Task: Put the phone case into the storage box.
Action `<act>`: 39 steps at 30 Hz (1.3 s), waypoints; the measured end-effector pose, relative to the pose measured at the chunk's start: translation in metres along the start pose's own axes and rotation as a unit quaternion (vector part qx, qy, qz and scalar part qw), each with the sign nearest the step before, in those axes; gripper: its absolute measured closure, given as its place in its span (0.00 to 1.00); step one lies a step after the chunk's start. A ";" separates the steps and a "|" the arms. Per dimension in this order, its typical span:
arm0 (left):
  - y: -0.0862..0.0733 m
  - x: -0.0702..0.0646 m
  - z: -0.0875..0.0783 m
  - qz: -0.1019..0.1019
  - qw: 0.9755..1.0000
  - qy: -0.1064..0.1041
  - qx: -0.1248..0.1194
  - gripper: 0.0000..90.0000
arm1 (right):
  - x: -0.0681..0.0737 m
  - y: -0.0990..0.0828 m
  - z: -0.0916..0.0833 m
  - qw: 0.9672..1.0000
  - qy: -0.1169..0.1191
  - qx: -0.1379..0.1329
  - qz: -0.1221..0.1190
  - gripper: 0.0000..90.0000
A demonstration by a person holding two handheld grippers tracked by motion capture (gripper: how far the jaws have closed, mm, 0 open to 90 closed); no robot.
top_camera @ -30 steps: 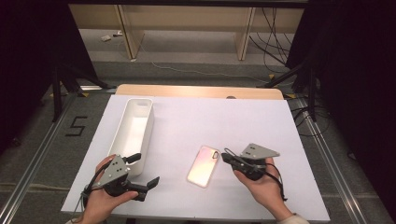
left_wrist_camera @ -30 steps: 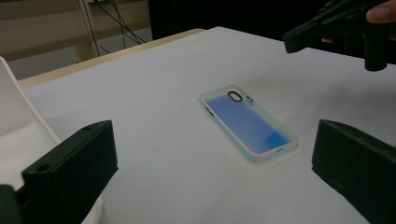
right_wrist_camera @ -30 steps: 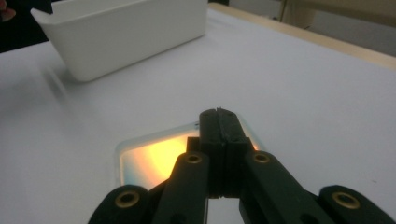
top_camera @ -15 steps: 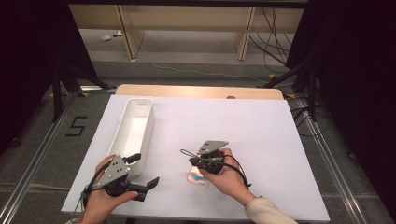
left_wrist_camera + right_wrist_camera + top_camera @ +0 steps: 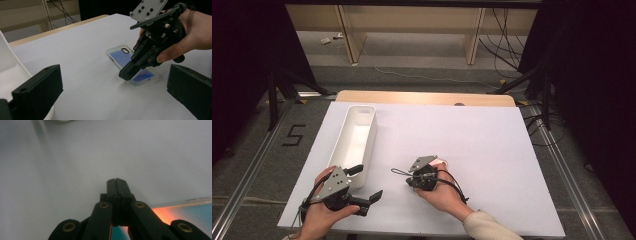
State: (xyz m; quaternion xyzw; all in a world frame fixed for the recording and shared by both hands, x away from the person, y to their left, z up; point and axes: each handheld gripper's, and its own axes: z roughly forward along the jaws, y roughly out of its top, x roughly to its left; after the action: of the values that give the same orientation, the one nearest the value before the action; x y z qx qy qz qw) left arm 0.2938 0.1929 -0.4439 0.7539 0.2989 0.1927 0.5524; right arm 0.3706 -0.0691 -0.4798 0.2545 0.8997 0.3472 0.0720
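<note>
The white table point(image 5: 492, 150) carries everything; along its left part lies a long white bin point(image 5: 354, 142), standing empty as far as the high view shows. Near the front centre lies a phone case point(image 5: 132, 65), flat on the table, clear-rimmed with an iridescent blue-to-orange face; nothing has lifted it yet, so the work looks barely begun, with the grasp and any placing still to come. The right gripper point(image 5: 126, 73) sits over the case's near end, its jaws pressed fully together with nothing between them, tips down at the case's edge by the table; I judge it is set to nudge or pry rather than pinch. The left gripper point(image 5: 364, 192) rests near the bin's front end, jaws spread wide and holding nothing. The case's long axis runs away from the person, slanting a little to the right; its camera cutout point(image 5: 124, 50) marks the far end.
</note>
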 end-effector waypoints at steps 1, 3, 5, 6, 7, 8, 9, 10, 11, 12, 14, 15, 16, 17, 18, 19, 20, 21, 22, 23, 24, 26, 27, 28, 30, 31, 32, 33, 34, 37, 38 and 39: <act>0.000 0.000 0.000 0.000 1.000 0.000 0.000 0.00 | 0.001 0.000 0.002 1.000 -0.007 -0.005 -0.002 1.00; 0.000 0.000 0.000 0.000 1.000 0.000 0.000 0.00 | 0.001 0.000 0.003 1.000 -0.001 0.000 -0.004 1.00; 0.000 0.000 0.000 -0.001 1.000 0.000 0.000 0.00 | 0.002 -0.001 0.004 1.000 0.000 0.006 -0.003 1.00; 0.000 0.000 0.000 -0.001 1.000 0.000 0.000 0.00 | 0.002 -0.001 0.004 1.000 0.002 0.008 -0.005 1.00; 0.000 0.001 0.000 0.001 1.000 0.000 0.000 0.00 | 0.002 -0.002 0.004 1.000 0.005 0.014 -0.007 1.00; 0.000 0.001 0.000 0.005 1.000 -0.002 0.000 0.00 | 0.003 -0.002 0.004 1.000 0.012 0.019 0.000 1.00; 0.000 0.001 0.000 0.002 1.000 -0.001 0.000 0.00 | 0.003 -0.002 0.004 1.000 0.006 0.017 -0.008 1.00; 0.000 0.001 0.000 0.004 1.000 -0.002 0.000 0.00 | 0.003 -0.002 0.004 1.000 0.004 0.015 -0.010 1.00; 0.000 0.001 0.000 0.002 1.000 -0.001 0.000 0.00 | 0.003 -0.002 0.004 1.000 0.004 0.015 -0.010 1.00; 0.000 0.000 0.000 -0.004 1.000 -0.001 0.000 0.00 | 0.003 -0.002 0.004 1.000 0.006 0.016 -0.009 1.00; 0.000 0.000 0.000 -0.002 1.000 0.000 0.000 0.00 | 0.003 -0.002 0.004 1.000 0.005 0.019 -0.010 1.00; 0.000 0.000 0.000 -0.003 1.000 0.000 0.000 0.00 | 0.003 -0.002 0.003 1.000 0.008 0.023 -0.010 1.00; 0.000 0.000 0.000 -0.004 1.000 0.000 0.000 0.00 | 0.003 -0.002 0.003 1.000 0.005 0.023 -0.012 1.00; 0.000 0.001 0.000 0.002 1.000 0.000 0.000 0.00 | 0.004 -0.002 0.002 1.000 0.006 0.026 -0.012 1.00; 0.000 0.001 -0.001 0.004 1.000 0.000 0.000 0.00 | 0.004 -0.003 0.002 1.000 0.006 0.025 -0.012 1.00; 0.000 0.001 0.000 0.004 1.000 0.000 0.000 0.00 | 0.004 -0.003 0.001 1.000 0.005 0.025 -0.011 1.00; 0.000 0.000 0.000 -0.004 1.000 0.003 0.000 0.00 | 0.004 -0.003 0.001 1.000 0.008 0.026 -0.008 1.00; 0.000 0.001 -0.001 0.001 1.000 0.001 0.000 0.00 | 0.004 -0.004 0.000 0.999 0.008 0.030 -0.007 1.00; 0.000 0.000 0.000 0.000 1.000 0.001 0.000 0.00 | 0.004 -0.004 -0.001 0.999 0.009 0.031 -0.010 1.00; 0.000 0.001 0.000 0.003 1.000 0.000 0.000 0.00 | 0.004 -0.004 -0.001 0.999 0.005 0.032 -0.009 1.00; 0.000 0.001 0.000 0.004 1.000 0.000 0.000 0.00 | 0.004 -0.005 -0.001 0.999 0.006 0.033 -0.008 1.00; 0.000 0.001 0.000 0.001 1.000 0.000 0.000 0.00 | 0.003 -0.005 -0.004 0.999 0.012 0.041 -0.009 1.00; 0.000 0.000 0.000 -0.003 1.000 0.001 0.000 0.00 | 0.004 -0.006 -0.005 0.999 0.007 0.043 -0.009 1.00; 0.000 0.000 0.000 -0.006 1.000 0.002 0.000 0.00 | 0.004 -0.006 -0.006 0.999 0.010 0.045 -0.010 1.00; 0.000 0.000 0.000 -0.005 1.000 0.001 0.001 0.00 | 0.004 -0.008 -0.007 0.999 0.009 0.048 -0.011 1.00; 0.000 0.000 0.000 -0.005 1.000 0.001 0.001 0.00 | 0.004 -0.008 -0.007 0.999 0.008 0.048 -0.011 1.00; -0.001 0.000 0.000 -0.005 1.000 0.001 0.001 0.00 | 0.004 -0.009 -0.009 0.999 0.007 0.052 -0.009 1.00; -0.001 0.000 0.000 -0.005 1.000 0.001 0.001 0.00 | 0.003 -0.009 -0.009 0.999 0.011 0.052 -0.011 1.00; 0.000 0.000 0.000 -0.005 1.000 0.002 0.001 0.00 | 0.003 -0.010 -0.010 0.999 0.005 0.052 -0.010 1.00; 0.000 0.000 0.000 -0.001 1.000 0.002 0.002 0.00 | 0.002 -0.011 -0.012 0.998 0.011 0.057 -0.011 1.00; 0.000 0.001 0.000 0.004 1.000 0.001 0.001 0.00 | 0.003 -0.012 -0.012 0.998 0.007 0.059 -0.009 1.00; 0.000 0.001 0.000 0.004 1.000 0.001 0.001 0.00 | 0.002 -0.012 -0.014 0.998 0.007 0.060 -0.011 1.00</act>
State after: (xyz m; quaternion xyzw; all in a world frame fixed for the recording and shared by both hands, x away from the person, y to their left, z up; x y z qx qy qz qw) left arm 0.2942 0.1936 -0.4439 0.7557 0.2962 0.1953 0.5505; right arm 0.3593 -0.0838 -0.4776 0.2461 0.9221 0.2936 0.0546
